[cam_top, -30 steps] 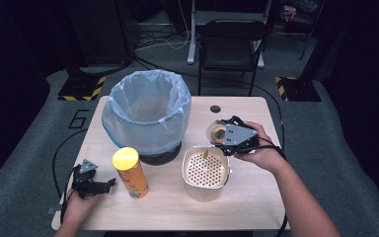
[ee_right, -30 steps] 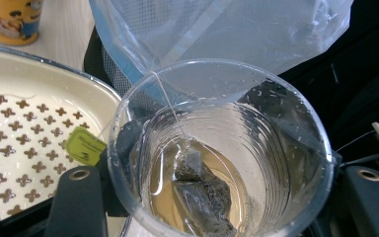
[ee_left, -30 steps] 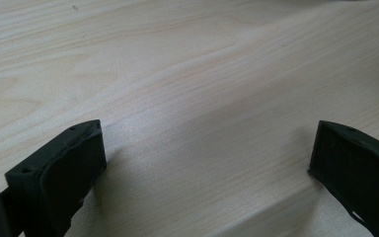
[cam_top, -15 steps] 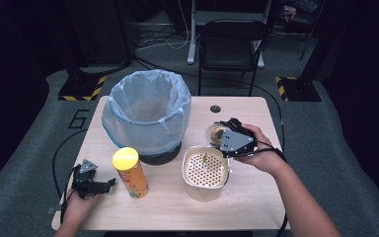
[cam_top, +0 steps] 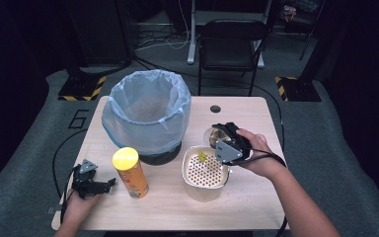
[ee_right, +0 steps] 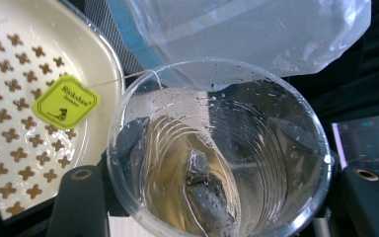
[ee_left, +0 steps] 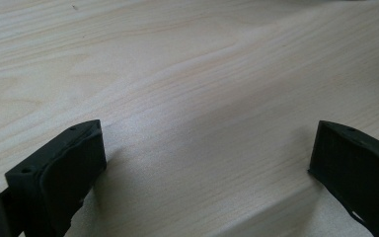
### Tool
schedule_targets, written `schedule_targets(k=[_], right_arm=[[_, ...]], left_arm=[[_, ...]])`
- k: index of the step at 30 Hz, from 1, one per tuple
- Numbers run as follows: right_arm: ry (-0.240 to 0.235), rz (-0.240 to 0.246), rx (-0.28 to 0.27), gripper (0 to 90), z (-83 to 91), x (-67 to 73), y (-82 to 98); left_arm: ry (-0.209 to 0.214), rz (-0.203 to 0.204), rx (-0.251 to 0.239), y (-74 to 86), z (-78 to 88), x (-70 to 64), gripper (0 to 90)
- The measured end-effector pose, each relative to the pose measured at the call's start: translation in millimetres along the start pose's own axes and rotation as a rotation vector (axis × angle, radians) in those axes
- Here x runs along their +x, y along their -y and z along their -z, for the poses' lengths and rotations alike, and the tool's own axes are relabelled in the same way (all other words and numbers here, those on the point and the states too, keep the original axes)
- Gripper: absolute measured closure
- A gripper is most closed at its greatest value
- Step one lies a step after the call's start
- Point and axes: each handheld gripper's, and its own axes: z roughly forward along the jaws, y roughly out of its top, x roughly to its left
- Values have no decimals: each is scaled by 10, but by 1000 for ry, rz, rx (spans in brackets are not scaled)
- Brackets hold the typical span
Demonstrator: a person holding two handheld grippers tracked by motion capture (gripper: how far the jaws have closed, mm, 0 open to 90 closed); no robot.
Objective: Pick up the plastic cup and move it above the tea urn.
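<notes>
Since a second ago the right hand-held gripper (cam_top: 217, 139) tilts its clamped clear cup (ee_right: 217, 148) toward the perforated container (cam_top: 205, 170), its jaws having just closed slightly; the teabag (ee_right: 205, 190) blurs inside. The left hand-held gripper (ee_left: 207, 163) gapes empty on the surface (ee_left: 187, 74).

In the high view the clear cup (cam_top: 213, 136) sat mostly behind the right gripper (cam_top: 221, 139), so the grip on it was hidden there. In the right gripper view the cup's (ee_right: 217, 148) bottom rim ran off the lower edge, and both jaws were cut short there too — only their upper parts showed. The print on the yellow tag (ee_right: 66, 101) was too small to read. The perforated container (ee_right: 24, 94) was cropped at the left, and its inside lay below the insert — unseen.
</notes>
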Motion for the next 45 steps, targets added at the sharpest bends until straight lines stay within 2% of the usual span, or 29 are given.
schedule_targets(k=[4,8,10,14,15,16,20,22,23,27,31,32,34,35,36,38,39,40,42,44,45], right_arm=[[33,92,32,358,-14,79,-59],[97,186,71,362,-29,160,-104],[112,216,84,363,-39,195,-121],[164,306,114,370,-58,269,-160],[183,310,134,371,-58,307,-163],[183,334,138,373,-64,311,-176],[229,480,178,376,-75,346,-229],[249,523,192,378,-80,369,-250],[260,524,201,380,-82,389,-253],[317,594,235,387,-87,483,-269],[337,795,262,389,-87,541,-339],[357,824,265,389,-84,576,-340],[331,888,290,390,-75,651,-344],[348,910,285,391,-71,696,-338],[349,952,289,391,-65,727,-324],[380,979,294,391,-44,764,-312],[426,921,284,391,-40,794,-287],[434,919,286,391,-32,783,-287],[431,951,303,391,-1,749,-297],[443,944,307,391,8,749,-295],[427,942,306,391,16,747,-299]], left_arm=[[0,-1,1,0,0,1,5],[0,0,-1,0,-1,0,5],[0,0,0,0,0,0,5],[0,0,0,0,0,0,5],[0,0,0,0,0,0,4],[0,0,0,0,0,0,5],[0,-1,1,0,1,1,5],[0,-1,1,0,0,1,5],[0,-1,1,0,1,1,5],[0,-1,1,0,1,1,5],[0,-1,1,0,1,1,5],[0,-1,1,0,1,1,5],[0,-1,1,0,1,1,5],[0,-2,1,0,1,1,5],[0,-1,1,0,1,1,5],[0,-1,1,0,1,1,5],[0,0,-1,0,0,0,5],[0,-1,0,0,0,0,5],[0,-1,0,0,0,0,4],[0,0,0,0,0,0,5],[0,0,0,0,0,0,5]])
